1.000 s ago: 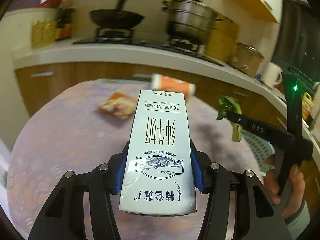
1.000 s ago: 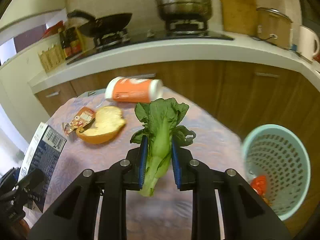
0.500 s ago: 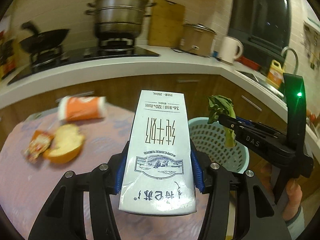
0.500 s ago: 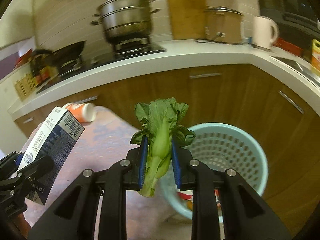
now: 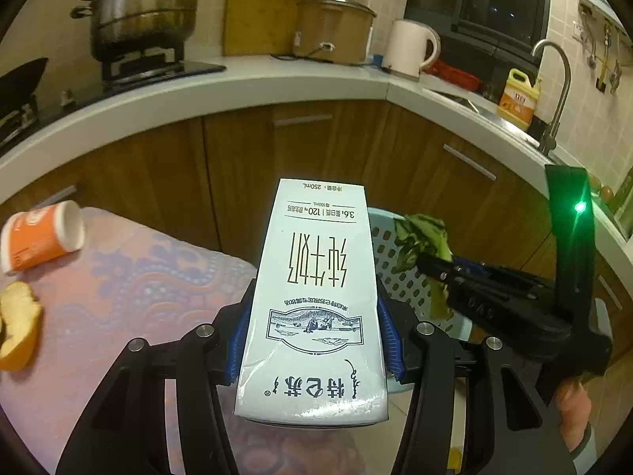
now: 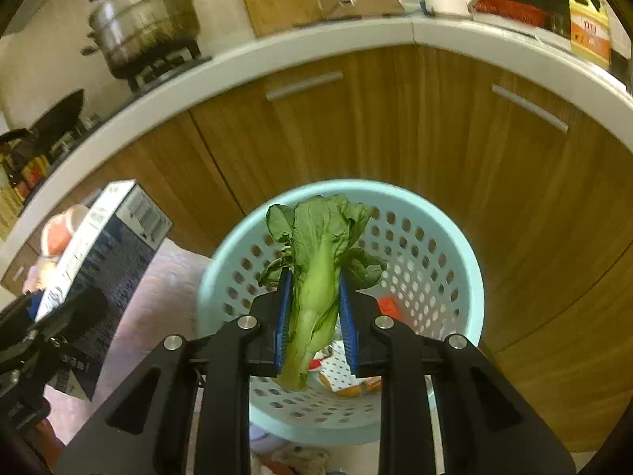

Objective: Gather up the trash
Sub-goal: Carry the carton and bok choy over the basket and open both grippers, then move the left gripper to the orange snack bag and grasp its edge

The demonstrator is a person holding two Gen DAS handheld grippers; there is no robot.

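Note:
My left gripper [image 5: 312, 340] is shut on a white milk carton [image 5: 316, 297] and holds it in the air at the table's right edge. The carton also shows in the right wrist view [image 6: 103, 245]. My right gripper [image 6: 314, 312] is shut on a green leafy vegetable [image 6: 320, 261] and holds it over the light blue perforated trash basket [image 6: 455, 261], which has some wrappers inside. In the left wrist view the vegetable [image 5: 425, 237] hangs over the basket [image 5: 395, 273], to the right of the carton.
An orange and white bottle [image 5: 39, 237] lies on the patterned tablecloth [image 5: 130, 289] at the left, with an orange peel piece [image 5: 18, 328] below it. Wooden cabinets [image 6: 356, 118] and a white counter with pots stand behind the basket.
Both grippers swung right from over the table toward the basket. The vegetable now sits over the basket's opening, and the carton is at the table edge beside it.

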